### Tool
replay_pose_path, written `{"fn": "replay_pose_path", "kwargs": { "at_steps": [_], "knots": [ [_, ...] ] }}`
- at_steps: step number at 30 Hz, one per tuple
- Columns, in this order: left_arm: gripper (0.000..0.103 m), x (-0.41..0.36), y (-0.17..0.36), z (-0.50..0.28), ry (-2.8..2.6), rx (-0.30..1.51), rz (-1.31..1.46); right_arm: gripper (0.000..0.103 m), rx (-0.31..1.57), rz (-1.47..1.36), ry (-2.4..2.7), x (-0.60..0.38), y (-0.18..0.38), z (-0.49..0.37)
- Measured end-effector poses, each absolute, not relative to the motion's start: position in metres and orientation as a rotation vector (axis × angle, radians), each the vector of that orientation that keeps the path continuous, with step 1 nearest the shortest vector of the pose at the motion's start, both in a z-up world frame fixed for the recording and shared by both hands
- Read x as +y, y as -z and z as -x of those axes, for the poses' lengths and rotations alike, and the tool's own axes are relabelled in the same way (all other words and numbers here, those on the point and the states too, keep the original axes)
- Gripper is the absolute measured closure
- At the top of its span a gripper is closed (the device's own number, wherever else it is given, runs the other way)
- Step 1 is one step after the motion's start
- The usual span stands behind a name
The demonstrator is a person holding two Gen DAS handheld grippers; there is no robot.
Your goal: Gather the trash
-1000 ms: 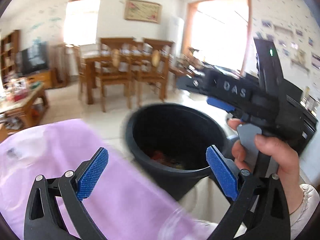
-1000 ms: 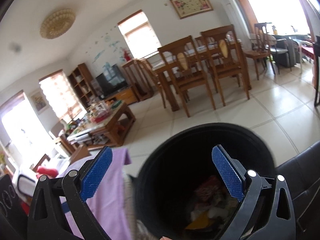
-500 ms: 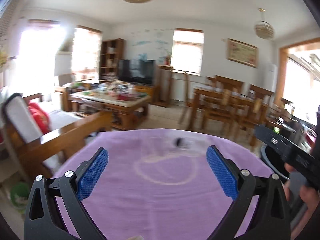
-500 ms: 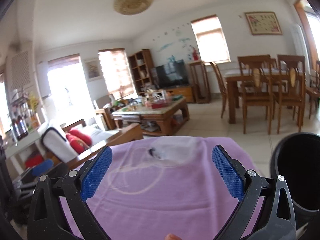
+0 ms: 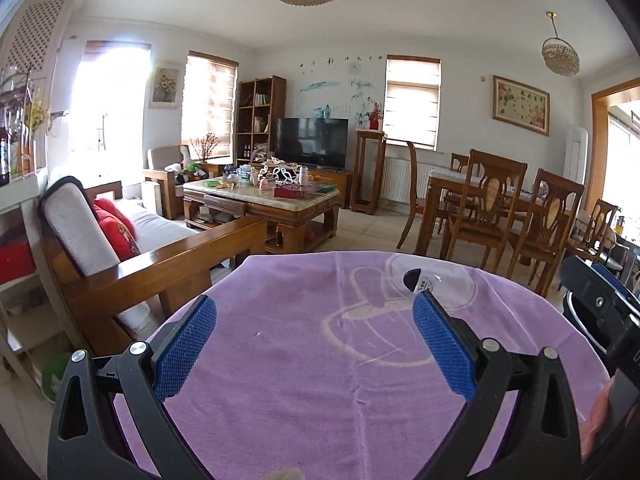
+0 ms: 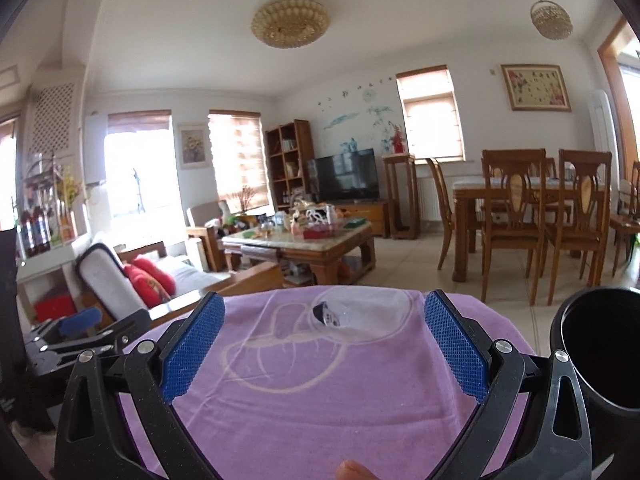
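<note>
left wrist view: the left gripper (image 5: pixel 316 344) has its jaws wide and holds nothing. it hangs over the purple cloth (image 5: pixel 304 380) on the counter. a clear plastic wrapper (image 5: pixel 434 282) lies at the far edge. that looks like the trash to get.

right wrist view: the right gripper (image 6: pixel 324 350) has wide jaws too, with nothing in them. the clear plastic wrapper (image 6: pixel 352 314) sits just ahead, and the black bin (image 6: pixel 600 352) is on the right. reach forward slowly, pinch the wrapper only, not the cloth.
</note>
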State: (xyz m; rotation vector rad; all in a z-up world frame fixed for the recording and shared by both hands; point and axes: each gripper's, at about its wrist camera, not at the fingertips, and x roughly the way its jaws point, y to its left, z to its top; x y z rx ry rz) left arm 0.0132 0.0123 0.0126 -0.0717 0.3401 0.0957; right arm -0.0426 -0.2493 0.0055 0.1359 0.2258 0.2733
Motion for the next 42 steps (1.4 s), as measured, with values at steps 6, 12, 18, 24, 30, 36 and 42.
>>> {"fn": "replay_pose_path", "kwargs": {
  "at_steps": [6,12,18,24,30,36,42],
  "knots": [
    [0.005,0.002,-0.013,-0.009,-0.119,0.318,0.005,0.004,0.223,-0.136,-0.274,-0.25,-0.009,0.042],
    [0.005,0.003,-0.013,-0.01,-0.083,0.319,0.007,0.004,0.213,-0.117,-0.282,-0.248,-0.013,0.045],
    [0.005,0.002,-0.013,-0.008,-0.082,0.319,0.005,0.005,0.204,-0.108,-0.286,-0.247,-0.016,0.048],
    [0.005,0.002,-0.013,-0.008,-0.082,0.322,0.005,0.004,0.204,-0.111,-0.288,-0.247,-0.016,0.048],
    [0.005,0.002,-0.014,-0.008,-0.084,0.323,0.007,0.004,0.206,-0.109,-0.286,-0.247,-0.015,0.048],
    [0.005,0.003,-0.012,-0.009,-0.09,0.326,0.005,0.004,0.205,-0.107,-0.288,-0.245,-0.016,0.049],
    [0.005,0.002,-0.012,-0.009,-0.089,0.327,0.001,0.004,0.205,-0.107,-0.287,-0.246,-0.016,0.05]
  ]
}}
